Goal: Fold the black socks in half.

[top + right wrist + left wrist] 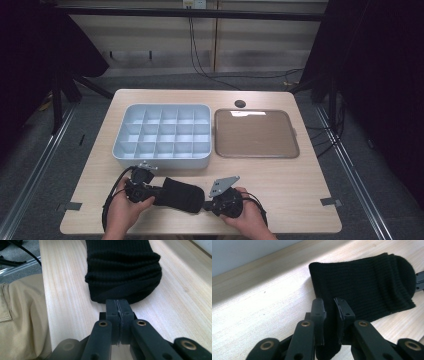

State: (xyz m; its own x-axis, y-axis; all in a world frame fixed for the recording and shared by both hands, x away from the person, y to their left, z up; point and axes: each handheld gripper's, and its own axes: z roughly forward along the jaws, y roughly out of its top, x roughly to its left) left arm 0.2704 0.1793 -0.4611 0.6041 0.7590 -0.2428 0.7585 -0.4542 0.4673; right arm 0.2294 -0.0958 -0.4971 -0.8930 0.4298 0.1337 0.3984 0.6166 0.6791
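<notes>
A black ribbed sock (182, 196) lies across the wooden table (295, 180) near its front edge, between my two grippers. My left gripper (156, 192) is at the sock's left end. In the left gripper view its jaws (331, 312) pinch a fold of the sock (367, 282). My right gripper (206, 205) is at the sock's right end. In the right gripper view its jaws (118, 307) are pressed together, tips against the bunched end of the sock (122, 270). Whether any fabric is caught there I cannot tell.
A pale blue box (160, 162) divided into several compartments stands just behind the sock. A shallow brown tray (256, 134) lies to its right. A round cable hole (240, 104) sits at the table's back edge. The person's trouser leg (17, 315) is below the front edge.
</notes>
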